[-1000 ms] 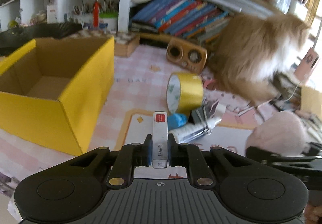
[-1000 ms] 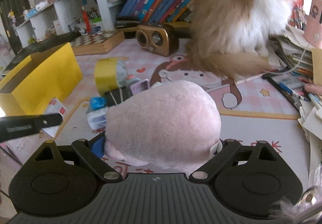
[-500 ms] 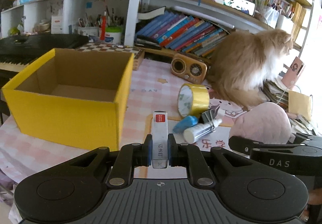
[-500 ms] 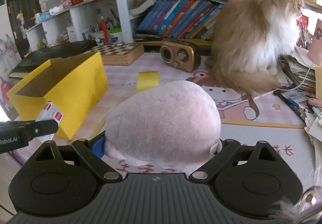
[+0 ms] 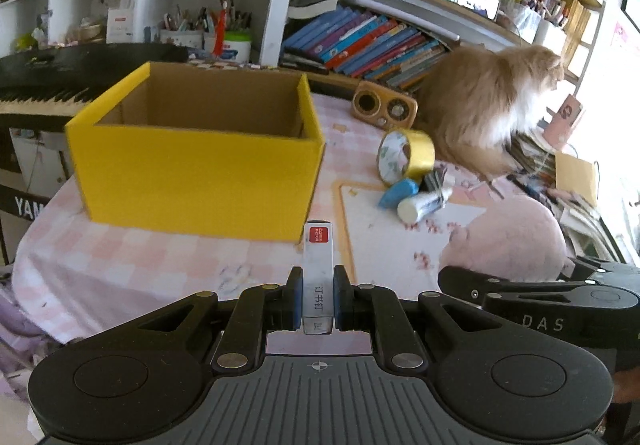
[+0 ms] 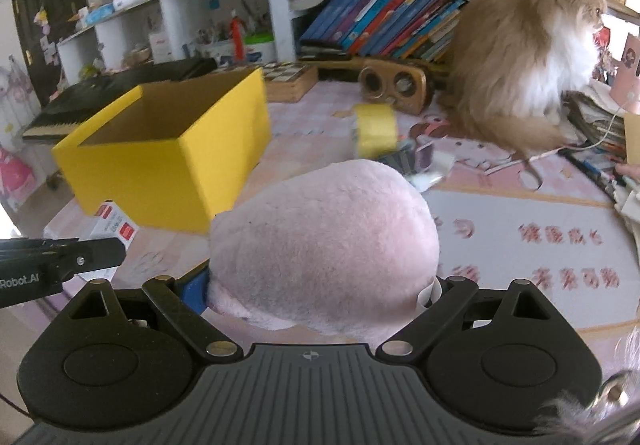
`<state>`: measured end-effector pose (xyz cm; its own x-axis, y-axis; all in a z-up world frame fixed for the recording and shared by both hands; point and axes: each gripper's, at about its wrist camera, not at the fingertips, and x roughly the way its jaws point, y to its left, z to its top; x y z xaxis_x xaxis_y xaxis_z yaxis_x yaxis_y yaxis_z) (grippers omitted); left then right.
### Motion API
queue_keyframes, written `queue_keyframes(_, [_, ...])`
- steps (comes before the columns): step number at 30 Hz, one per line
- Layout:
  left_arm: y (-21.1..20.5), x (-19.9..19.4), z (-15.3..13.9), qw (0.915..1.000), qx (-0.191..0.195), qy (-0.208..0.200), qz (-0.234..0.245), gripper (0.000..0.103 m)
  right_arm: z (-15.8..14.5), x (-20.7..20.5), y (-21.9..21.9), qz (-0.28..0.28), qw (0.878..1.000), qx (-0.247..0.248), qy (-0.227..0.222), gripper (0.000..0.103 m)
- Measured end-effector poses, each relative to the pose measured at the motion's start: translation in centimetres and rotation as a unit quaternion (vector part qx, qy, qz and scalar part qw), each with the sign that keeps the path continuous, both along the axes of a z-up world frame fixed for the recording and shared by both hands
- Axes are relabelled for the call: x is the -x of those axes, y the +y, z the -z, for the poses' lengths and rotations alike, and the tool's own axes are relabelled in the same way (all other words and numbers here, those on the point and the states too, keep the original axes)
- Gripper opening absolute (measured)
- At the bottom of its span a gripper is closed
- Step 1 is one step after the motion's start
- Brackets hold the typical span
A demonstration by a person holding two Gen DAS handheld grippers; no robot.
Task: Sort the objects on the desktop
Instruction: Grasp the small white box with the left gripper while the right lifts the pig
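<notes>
Jaws of the left gripper [image 5: 316,297] remain clamped on the staple box [image 5: 318,277]; right gripper [image 6: 316,285] jaws grip the pink plush [image 6: 324,249]. Both loads have drawn back, near the yellow box [image 5: 200,169], now fully framed; deposit follows

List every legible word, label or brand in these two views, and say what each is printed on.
"订书钉": small white box clamped in the left hand-held gripper.
"DAS": arm of the right hand-held gripper.
"Robot.AI": arm of the left hand-held gripper, in the right view.
"YAM", cut off: keyboard.
Red label on the box, desk mat characters, book spines: too blurred.
</notes>
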<state>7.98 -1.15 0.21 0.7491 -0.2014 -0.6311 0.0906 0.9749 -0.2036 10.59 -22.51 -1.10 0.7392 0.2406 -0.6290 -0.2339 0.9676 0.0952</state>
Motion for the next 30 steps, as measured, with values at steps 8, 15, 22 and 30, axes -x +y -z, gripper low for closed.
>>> queue_keyframes(8, [4.6,4.4,0.7,0.9996,-0.001,0.011,-0.026,0.013,1.0,3.9,4.8,-0.015,1.0,0.006,0.019,0.093])
queue_keyframes(15, [7.3,7.0,0.2,0.9984,-0.002,-0.001,-0.056,0.013,0.6,5.9,8.2,-0.047,0.999,0.01,0.013,0.093])
queue_keyframes(22, [9.1,8.2,0.1,0.9969,-0.002,-0.005,-0.079,0.013,0.2,6.8,10.0,-0.063,0.998,0.014,0.005,0.093])
queue_keyframes(30, [10.4,8.8,-0.1,0.9954,-0.004,-0.012,-0.095,0.013,0.0,7.0,11.6,-0.077,0.997,0.013,-0.001,0.093])
